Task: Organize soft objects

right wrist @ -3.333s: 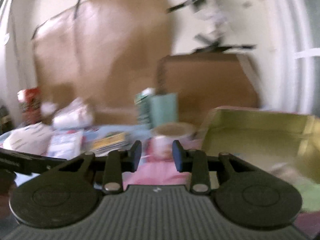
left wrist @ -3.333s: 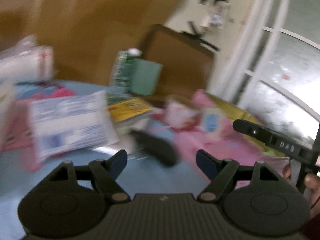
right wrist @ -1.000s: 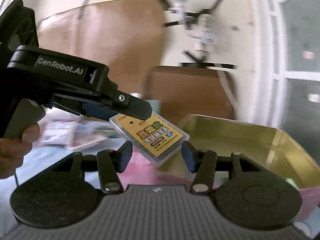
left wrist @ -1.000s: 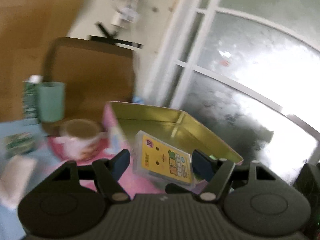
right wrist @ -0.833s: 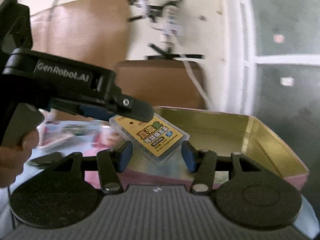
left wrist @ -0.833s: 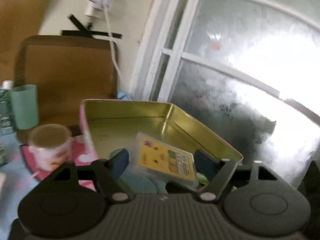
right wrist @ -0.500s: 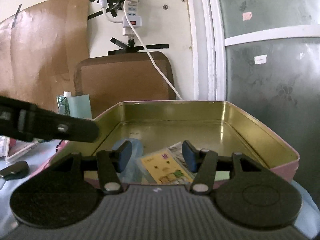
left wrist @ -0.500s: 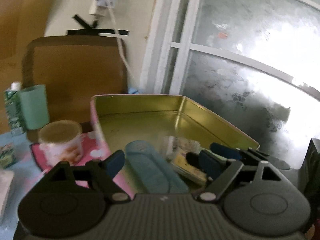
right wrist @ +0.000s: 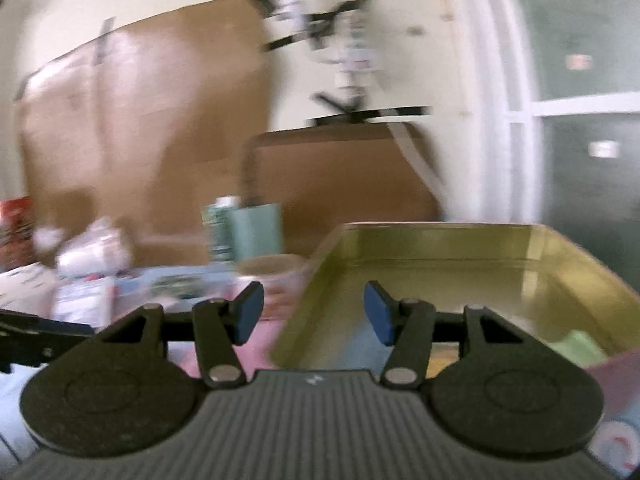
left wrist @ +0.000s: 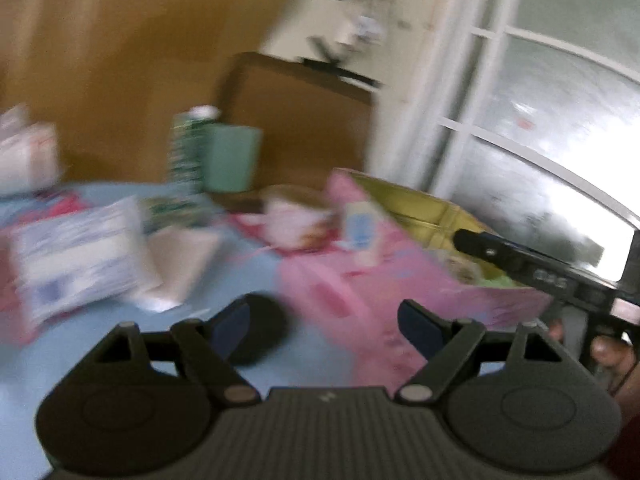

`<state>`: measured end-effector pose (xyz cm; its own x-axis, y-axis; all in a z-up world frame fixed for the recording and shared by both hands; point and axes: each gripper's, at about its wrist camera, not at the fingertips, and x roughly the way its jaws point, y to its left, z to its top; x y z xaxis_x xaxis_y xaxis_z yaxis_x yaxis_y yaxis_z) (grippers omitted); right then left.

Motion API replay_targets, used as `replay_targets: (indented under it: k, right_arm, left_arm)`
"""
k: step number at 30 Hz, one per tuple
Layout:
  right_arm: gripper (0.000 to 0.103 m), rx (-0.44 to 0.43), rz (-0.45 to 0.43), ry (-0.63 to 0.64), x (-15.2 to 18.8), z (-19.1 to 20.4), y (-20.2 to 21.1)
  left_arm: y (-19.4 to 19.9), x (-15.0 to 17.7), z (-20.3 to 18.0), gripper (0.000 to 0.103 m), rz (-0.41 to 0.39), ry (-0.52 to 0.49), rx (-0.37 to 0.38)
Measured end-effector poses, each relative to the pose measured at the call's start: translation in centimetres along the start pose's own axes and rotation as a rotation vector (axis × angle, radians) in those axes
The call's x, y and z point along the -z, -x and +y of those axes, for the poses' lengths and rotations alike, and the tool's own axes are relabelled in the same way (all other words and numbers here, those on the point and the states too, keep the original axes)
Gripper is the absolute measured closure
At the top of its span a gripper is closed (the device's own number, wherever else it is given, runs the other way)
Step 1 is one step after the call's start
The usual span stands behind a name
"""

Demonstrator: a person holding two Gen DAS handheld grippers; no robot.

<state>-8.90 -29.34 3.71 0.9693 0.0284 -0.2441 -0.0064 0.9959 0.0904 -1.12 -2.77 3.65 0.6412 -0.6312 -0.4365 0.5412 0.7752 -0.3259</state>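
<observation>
Left gripper (left wrist: 322,322): jaws apart after just opening, nothing between them; blue pads bare.
Right gripper (right wrist: 313,312): jaws apart, nothing held; the near wall of the tin shows in the gap.
Tin (right wrist: 440,264): gold inside, pink outside; directly ahead of the right gripper, ahead and to the right of the left one. Contents low inside and too blurred to name.
Packet (left wrist: 80,252): white with blue print; ahead and left of the left gripper, lying on the blue tabletop, apart from the jaws.
Dark item (left wrist: 260,334): just beyond the left finger of the left gripper; kind cannot be told.
Cup (left wrist: 298,220): pink, ahead of the left gripper, between packet and tin.
Green carton (left wrist: 188,148): farther back, upright.
Handling, judged: the packet looks light, soft and film-wrapped, so probably slippery and easily crushed; no fragility expected.
Hold, judged: across its shorter width near the middle, with gentle pressure; a corner pinch would let it sag or slide out.
Approach, judged: left gripper must swing left and lower.
</observation>
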Motion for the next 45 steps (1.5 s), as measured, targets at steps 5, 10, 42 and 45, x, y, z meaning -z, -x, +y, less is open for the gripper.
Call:
replay_targets:
  k: [5,10,42,45]
  right_arm:
    - [0.044,-0.196,0.13,0.014,0.0,5.1,-3.4]
    - [0.044,-0.306,0.266,-0.095,-0.5,7.3,-8.5]
    - [0.095,-0.06,0.076,-0.058,-2.7,4.6,0.4]
    - [0.095,-0.062,0.062,0.023,-1.5,5.6,0.3]
  left_arm:
    - [2.4,1.5,5.5,0.018,-0.039,0.117,-0.139]
    - [2.9,1.9,8.7,0.018,-0.077,0.247,-0.093]
    - [1.4,2.5,8.8,0.018,-0.011,0.341,0.158]
    - [1.7,2.7,8.8,0.018,-0.031,0.344,0.145]
